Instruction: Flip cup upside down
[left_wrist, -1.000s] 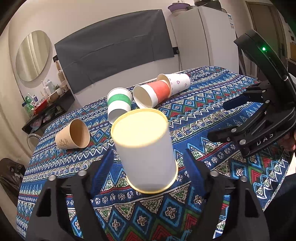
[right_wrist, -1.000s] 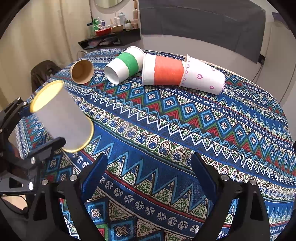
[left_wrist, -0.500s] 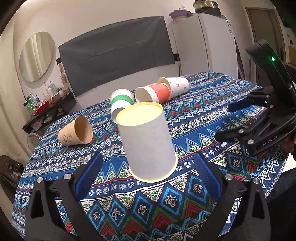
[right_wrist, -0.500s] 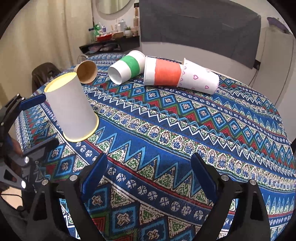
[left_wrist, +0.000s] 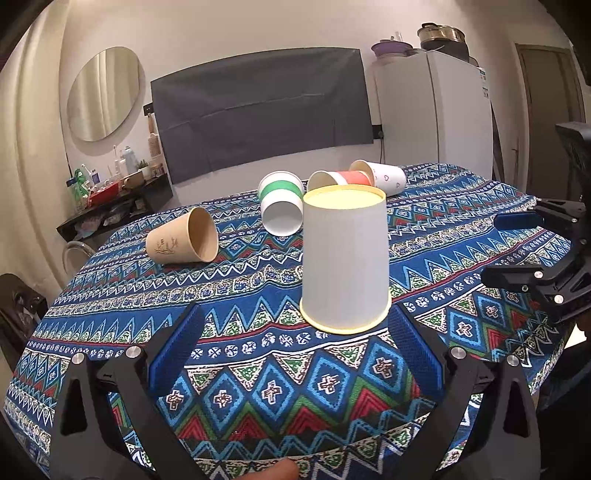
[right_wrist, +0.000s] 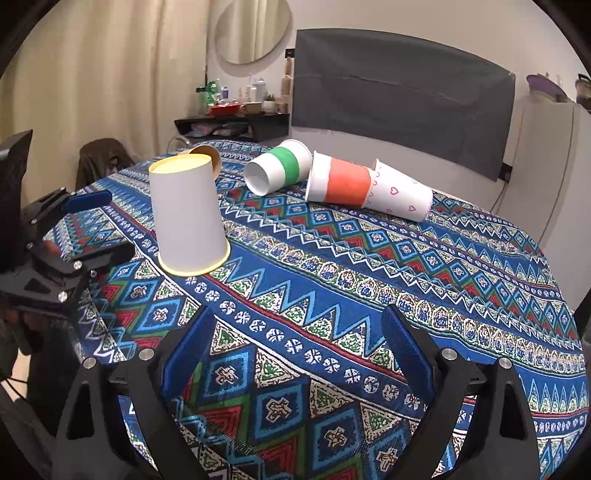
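The white cup (left_wrist: 345, 258) with the yellow rim stands mouth down on the patterned cloth of the surface (left_wrist: 258, 387), its yellow base facing up. In the left wrist view it sits just beyond the left claw (left_wrist: 295, 343), whose blue-padded fingers (left_wrist: 177, 350) are spread wide and hold nothing; the cup is apart from both pads. The right claw (right_wrist: 297, 343) is also spread wide and empty, over bare cloth, with the cup off to its far left (right_wrist: 188, 218).

Farther back on the surface four more cups lie on their sides. A brown cup (left_wrist: 181, 240) lies at the left, its mouth turned toward the right. A green-banded cup (left_wrist: 280, 206) lies behind the white one, mouth toward the near side. To its right an orange-banded cup (right_wrist: 338, 181) lies with its base pushed into the mouth of a heart-printed cup (right_wrist: 402, 195).

Behind the surface hang a dark cloth panel (left_wrist: 258, 114) and a round mirror (left_wrist: 105, 92), with a white fridge (left_wrist: 447, 110) at the far right.
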